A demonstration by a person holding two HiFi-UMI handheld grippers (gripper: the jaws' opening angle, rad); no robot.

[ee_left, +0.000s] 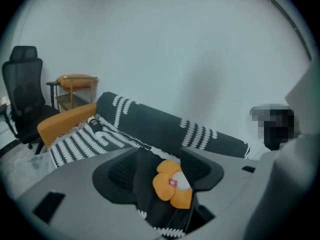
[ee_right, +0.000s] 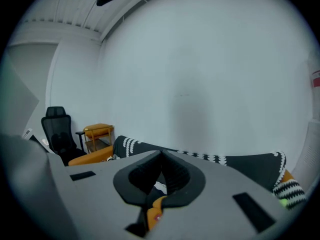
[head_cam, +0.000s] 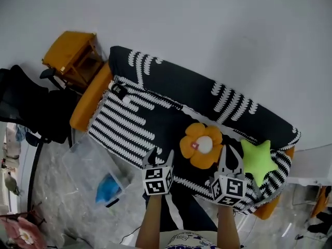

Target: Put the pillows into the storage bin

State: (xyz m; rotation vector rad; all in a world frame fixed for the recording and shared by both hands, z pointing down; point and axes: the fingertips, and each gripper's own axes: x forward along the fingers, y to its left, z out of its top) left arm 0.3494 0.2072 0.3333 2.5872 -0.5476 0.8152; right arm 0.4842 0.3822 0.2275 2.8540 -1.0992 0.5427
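At the lower left of the head view the storage bin is sitting on the floor just beside the left end of the sofa. It is clear-walled, with only something blue showing in it. I judge it is standing there so that a pillow needs just a short carry off the seat. Neither pillow is in it yet.

I am holding my left tongs low at the seat's front edge, with the jaws standing wide apart and gripping nothing. In the left gripper view the flower pillow is showing in the gap between them, but further off and untouched. I seem to be lining up on it with room to take its soft bulk. That orange pillow is lying flat on the seat, at the middle right of the head view.

Just to its right I am carrying my right tongs with the jaw tips together and nothing in them. Right of them the green star pillow is resting on the striped cover near the sofa's right arm, apart from the flower pillow.
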